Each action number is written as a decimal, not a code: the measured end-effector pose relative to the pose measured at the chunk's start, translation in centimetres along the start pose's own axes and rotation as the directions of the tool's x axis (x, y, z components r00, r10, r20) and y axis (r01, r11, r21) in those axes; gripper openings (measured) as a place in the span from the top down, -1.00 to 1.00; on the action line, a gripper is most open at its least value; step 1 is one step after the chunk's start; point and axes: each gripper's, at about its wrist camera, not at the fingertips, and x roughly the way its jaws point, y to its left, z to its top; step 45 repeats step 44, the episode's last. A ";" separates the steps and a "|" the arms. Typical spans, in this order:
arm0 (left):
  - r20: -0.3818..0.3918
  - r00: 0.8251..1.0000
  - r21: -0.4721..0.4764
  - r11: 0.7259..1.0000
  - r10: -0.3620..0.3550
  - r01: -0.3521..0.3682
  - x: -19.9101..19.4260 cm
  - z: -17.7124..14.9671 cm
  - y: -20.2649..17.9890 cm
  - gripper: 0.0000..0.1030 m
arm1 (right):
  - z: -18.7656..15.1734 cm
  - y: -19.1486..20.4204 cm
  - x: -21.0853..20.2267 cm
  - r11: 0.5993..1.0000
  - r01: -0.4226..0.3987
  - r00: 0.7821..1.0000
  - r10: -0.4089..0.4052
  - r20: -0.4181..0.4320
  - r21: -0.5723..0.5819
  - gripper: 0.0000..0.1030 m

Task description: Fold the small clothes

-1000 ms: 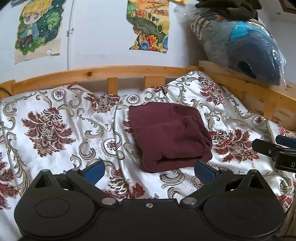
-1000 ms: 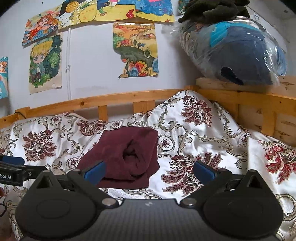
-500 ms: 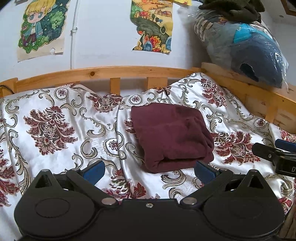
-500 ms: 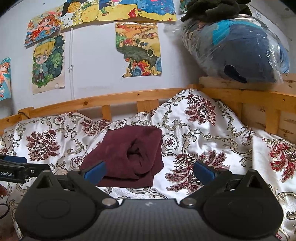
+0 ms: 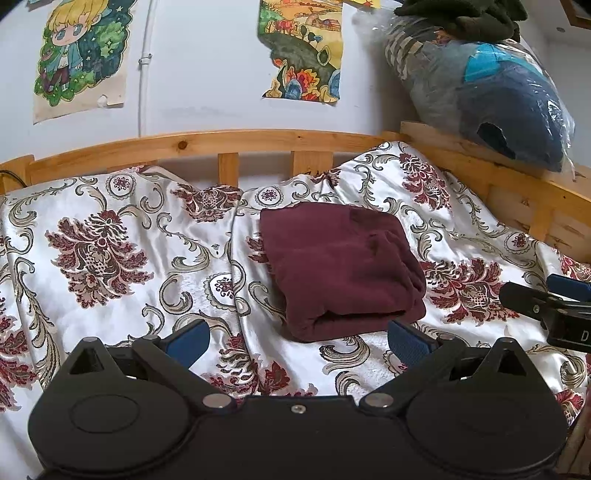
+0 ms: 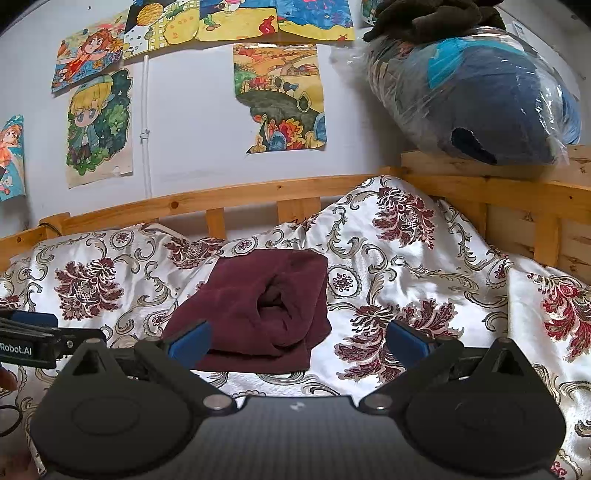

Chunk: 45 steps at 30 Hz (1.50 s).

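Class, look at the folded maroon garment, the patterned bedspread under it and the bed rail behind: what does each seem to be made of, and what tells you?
Maroon garment: soft knit or fleece, probably; matt, fuzzy surface.
Bedspread: satin-like woven fabric; glossy sheen on its creases.
Bed rail: light varnished wood; knots and grain show.

"Robot.AI" on left hand-held gripper (image 6: 26, 347), lone "D" on right hand-held gripper (image 5: 569, 334)

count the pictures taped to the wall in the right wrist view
6: red-haired character, blond character, landscape, two along the top, one at the left edge. More may lie outside the view.
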 end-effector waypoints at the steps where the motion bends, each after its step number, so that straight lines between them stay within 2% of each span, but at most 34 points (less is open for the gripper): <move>1: 0.000 1.000 -0.001 1.000 0.000 0.000 0.0 0.0 0.0 -0.99 | 0.0 0.0 0.0 1.000 0.000 1.000 0.000 0.000 0.000 -1.00; 8: -0.001 1.000 -0.001 1.000 0.001 -0.001 0.0 0.0 0.1 -0.99 | 0.0 0.0 0.0 1.000 0.001 1.000 -0.001 0.000 0.001 -1.00; 20: -0.043 0.997 -0.024 0.997 0.066 -0.067 0.4 0.2 0.6 -0.99 | -0.2 0.2 0.1 1.000 0.000 1.000 0.000 -0.004 0.002 -1.00; 45: -0.071 0.997 -0.005 0.999 0.040 -0.041 0.6 0.0 0.2 -0.99 | -0.6 0.4 0.7 1.000 0.007 0.999 -0.007 -0.042 -0.006 -1.00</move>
